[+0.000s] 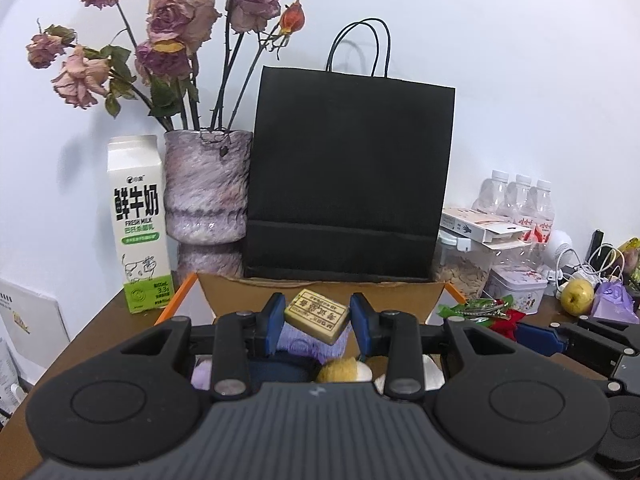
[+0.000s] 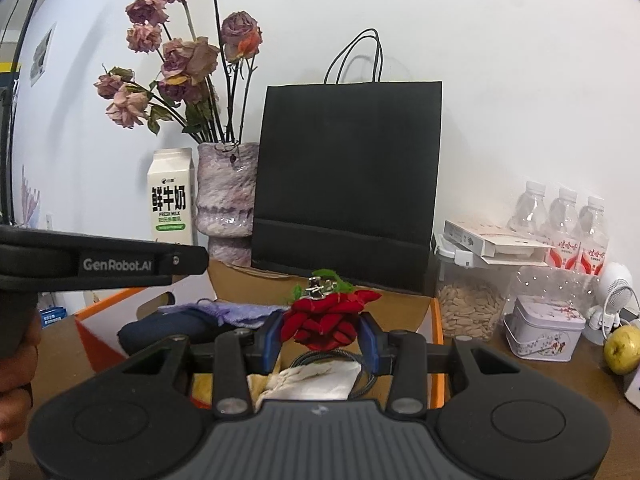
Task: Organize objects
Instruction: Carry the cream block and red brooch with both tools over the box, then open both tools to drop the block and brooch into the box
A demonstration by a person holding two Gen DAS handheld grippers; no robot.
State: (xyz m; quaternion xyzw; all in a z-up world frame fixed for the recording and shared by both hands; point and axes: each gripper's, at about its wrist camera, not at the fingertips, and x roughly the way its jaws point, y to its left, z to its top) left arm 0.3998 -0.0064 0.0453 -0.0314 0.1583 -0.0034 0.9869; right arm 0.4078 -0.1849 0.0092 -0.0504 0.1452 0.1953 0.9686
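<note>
Both tools are loaded above the open cardboard box [image 2: 400, 304] at the bottom centre of each view: the left tool [image 1: 318, 316] pinches a tan engraved block [image 1: 317, 315] between its blue pads, tilted, and the right tool [image 2: 320, 326] pinches a red fabric flower clip [image 2: 326, 316] with green leaves and a metal clasp on top. The step in hand looks like moving these 2 pieces to their place; to do it well, each should be carried level, kept apart from the other tool, and released only once low over its spot, since the block sits askew in the grip. Counted: 1 black paper bag [image 1: 350, 172] at frame centre, 1 milk carton [image 1: 136, 224] at left, 1 vase [image 1: 206, 188], 3 water bottles [image 2: 564, 220] at right, 1 yellow-green fruit [image 2: 622, 350], 1 tin [image 2: 544, 330].
</note>
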